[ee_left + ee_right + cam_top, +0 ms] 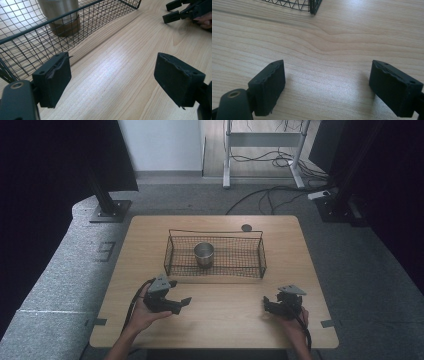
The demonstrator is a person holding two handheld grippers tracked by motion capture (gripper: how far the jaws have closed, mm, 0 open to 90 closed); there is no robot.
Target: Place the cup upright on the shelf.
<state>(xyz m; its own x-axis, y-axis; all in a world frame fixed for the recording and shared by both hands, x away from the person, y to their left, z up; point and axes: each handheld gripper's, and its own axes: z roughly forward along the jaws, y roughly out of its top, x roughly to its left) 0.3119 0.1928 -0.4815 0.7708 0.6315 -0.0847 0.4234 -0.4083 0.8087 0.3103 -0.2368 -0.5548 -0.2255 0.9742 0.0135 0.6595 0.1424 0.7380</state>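
I see a wire basket (215,254) in the middle of the table (215,325), and inside it one metal cup (203,254), upright, left of the basket's centre. In the left gripper view the cup (60,15) stands behind the mesh of the basket (37,42) on a brownish base.

My left gripper (172,301) sits on the near side of the basket, close to its front left corner, jaws spread wide with nothing between them (110,80). My right gripper (272,306) is nearer the table's right edge, well apart from the cup, also wide and empty (327,87); the basket's corner (312,6) is ahead of it.

The table is pale wood. A small dark disc (246,227) lies behind the basket. Around it are grey carpet, black curtains, a stand base (110,211) and loose cables (280,195).
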